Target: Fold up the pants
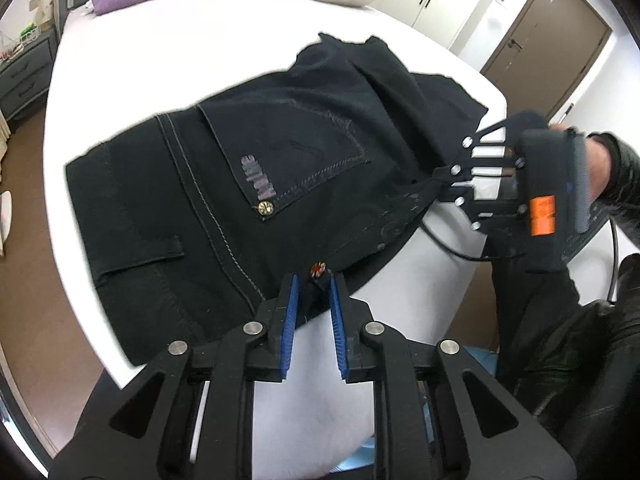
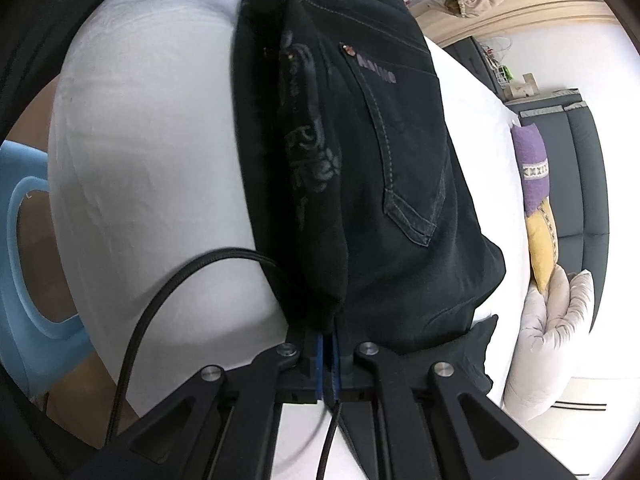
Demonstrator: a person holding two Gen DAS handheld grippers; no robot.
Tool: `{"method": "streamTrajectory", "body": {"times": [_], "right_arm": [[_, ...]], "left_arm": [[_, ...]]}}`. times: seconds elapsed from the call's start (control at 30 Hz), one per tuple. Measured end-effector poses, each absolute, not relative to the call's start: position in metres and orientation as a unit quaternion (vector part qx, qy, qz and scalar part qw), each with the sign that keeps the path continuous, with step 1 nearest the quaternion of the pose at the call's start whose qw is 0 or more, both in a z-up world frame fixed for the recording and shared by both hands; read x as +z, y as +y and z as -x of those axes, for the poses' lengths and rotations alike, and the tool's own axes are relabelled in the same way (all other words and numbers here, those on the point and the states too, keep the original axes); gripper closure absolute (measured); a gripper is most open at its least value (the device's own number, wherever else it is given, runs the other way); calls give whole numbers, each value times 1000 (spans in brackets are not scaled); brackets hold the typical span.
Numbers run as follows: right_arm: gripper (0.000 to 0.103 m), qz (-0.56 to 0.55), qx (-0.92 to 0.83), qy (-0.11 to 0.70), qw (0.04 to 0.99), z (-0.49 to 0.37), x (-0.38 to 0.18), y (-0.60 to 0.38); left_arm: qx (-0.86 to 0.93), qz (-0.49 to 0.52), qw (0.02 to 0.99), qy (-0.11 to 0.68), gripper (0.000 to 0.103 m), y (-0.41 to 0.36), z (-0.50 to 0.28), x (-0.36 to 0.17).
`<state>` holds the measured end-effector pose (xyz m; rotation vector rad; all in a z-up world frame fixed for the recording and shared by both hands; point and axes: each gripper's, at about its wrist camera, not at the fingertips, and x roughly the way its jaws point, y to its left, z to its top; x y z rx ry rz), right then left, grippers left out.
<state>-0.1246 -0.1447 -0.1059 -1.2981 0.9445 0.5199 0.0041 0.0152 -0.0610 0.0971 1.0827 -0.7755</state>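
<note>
Black denim pants (image 1: pixel 248 184) lie folded on a white bed (image 1: pixel 168 68), seat side up, near the bed's edge. A back pocket (image 1: pixel 288 152) with pale contrast stitching faces upward, carrying a faded grey printed word and a small metal rivet (image 1: pixel 265 208) at its corner. A belt loop and waistband seam show at one end. The legs are doubled back over the seat in a rumpled upper layer. The near edge, printed with a faint grey floral pattern (image 2: pixel 312 148), is raised off the sheet.
</note>
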Motion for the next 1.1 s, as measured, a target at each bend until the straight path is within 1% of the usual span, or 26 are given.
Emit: {"method": "streamTrajectory", "body": {"times": [0.2, 0.37, 0.5, 0.6, 0.63, 0.7, 0.73, 0.77, 0.8, 0.93, 0.97, 1.0, 1.03, 1.1], "right_arm": [[96, 575, 209, 420, 671, 127, -109, -140], [96, 570, 187, 421, 680, 131, -110, -135], [95, 553, 164, 422, 699, 135, -111, -134], [92, 530, 145, 419, 723, 138, -105, -136], [87, 515, 141, 421, 733, 139, -101, -140], [69, 472, 129, 428, 759, 141, -88, -154], [44, 446, 126, 435, 772, 144, -79, -163], [27, 414, 125, 441, 786, 149, -68, -175], [24, 387, 124, 442, 799, 153, -58, -186], [25, 225, 112, 491, 834, 155, -14, -251], [28, 147, 110, 505, 843, 150, 3, -278], [29, 100, 112, 510, 847, 148, 11, -295], [29, 9, 121, 513, 850, 142, 28, -322], [29, -91, 140, 506, 846, 133, 47, -351]], "left_arm": [[-351, -1, 801, 484, 87, 32, -8, -31], [-347, 36, 812, 468, 87, 3, -18, -25], [-324, 78, 809, 485, 87, -26, -41, -48], [-285, 76, 786, 544, 88, -47, -58, -92], [-281, 82, 786, 545, 88, -49, -59, -100], [-279, 126, 784, 540, 88, -40, -59, -104], [-277, 141, 781, 542, 88, -37, -60, -104], [-277, 147, 779, 544, 88, -36, -61, -104], [-276, 148, 778, 544, 88, -36, -61, -103], [-261, 148, 781, 548, 88, -40, -60, -96], [-256, 141, 784, 547, 87, -42, -60, -92], [-253, 136, 789, 543, 87, -44, -58, -89], [-254, 134, 793, 537, 88, -46, -58, -83], [-256, 134, 797, 531, 87, -49, -60, -76]]}}
